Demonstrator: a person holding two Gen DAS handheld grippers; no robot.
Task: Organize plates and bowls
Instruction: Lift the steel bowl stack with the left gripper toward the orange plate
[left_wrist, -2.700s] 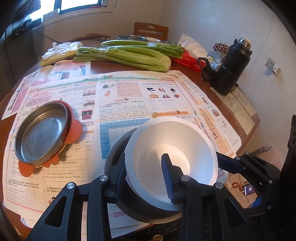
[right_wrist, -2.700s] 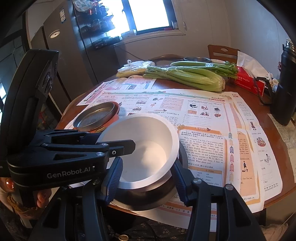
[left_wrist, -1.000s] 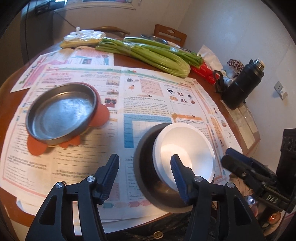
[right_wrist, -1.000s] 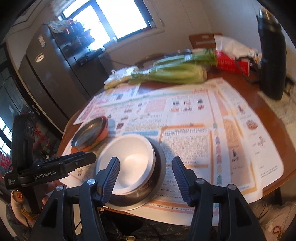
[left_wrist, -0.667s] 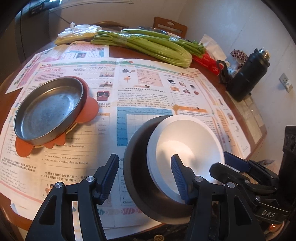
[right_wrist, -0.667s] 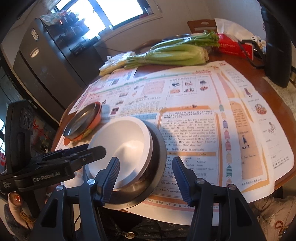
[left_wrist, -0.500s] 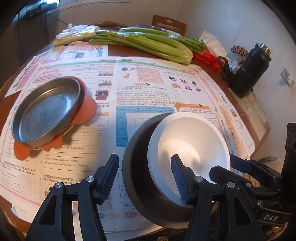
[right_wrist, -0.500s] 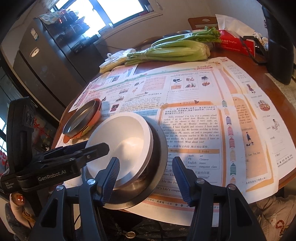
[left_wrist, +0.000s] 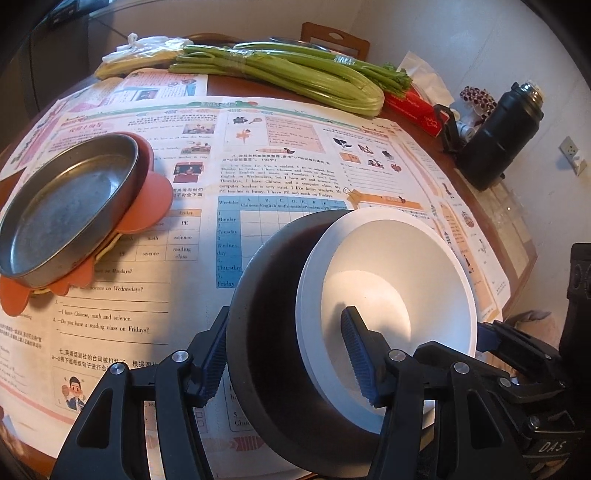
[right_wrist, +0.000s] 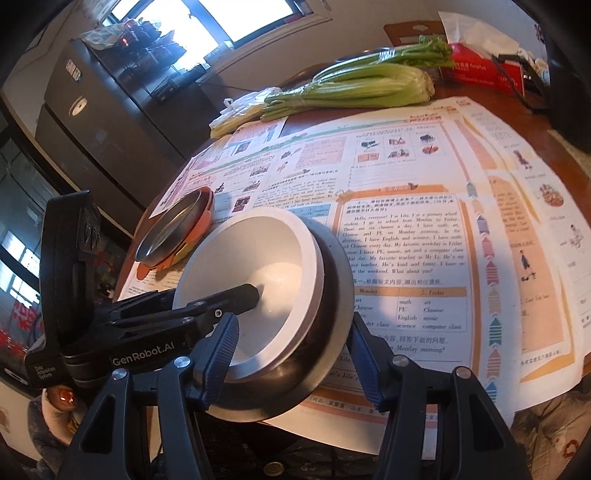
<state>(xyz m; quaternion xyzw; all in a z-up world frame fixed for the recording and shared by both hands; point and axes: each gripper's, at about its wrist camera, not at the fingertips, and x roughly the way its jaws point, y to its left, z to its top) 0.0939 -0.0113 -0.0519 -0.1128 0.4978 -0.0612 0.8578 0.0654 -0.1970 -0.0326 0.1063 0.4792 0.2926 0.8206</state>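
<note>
A white bowl (left_wrist: 391, 280) sits nested in a dark metal bowl (left_wrist: 269, 314) at the table's near edge; both also show in the right wrist view, the white bowl (right_wrist: 255, 280) inside the metal bowl (right_wrist: 332, 295). My left gripper (left_wrist: 284, 350) is open and straddles the near-left rims, one finger outside the metal bowl, one inside the white bowl. My right gripper (right_wrist: 291, 354) is open and straddles the stack from the other side. A steel plate (left_wrist: 62, 206) lies on an orange mat (left_wrist: 147, 203) at the left.
Printed paper sheets (left_wrist: 277, 166) cover the round wooden table. Celery bunches (left_wrist: 280, 74) lie at the far side. A black flask (left_wrist: 498, 136) and a red tissue box (left_wrist: 413, 107) stand at the far right. A wooden chair (left_wrist: 332, 40) is behind the table.
Both grippers had pulled back from the stacked bowls and opened. They have now closed in again, and the jaws stand around the bowls' rims. The bowls have stayed in place.
</note>
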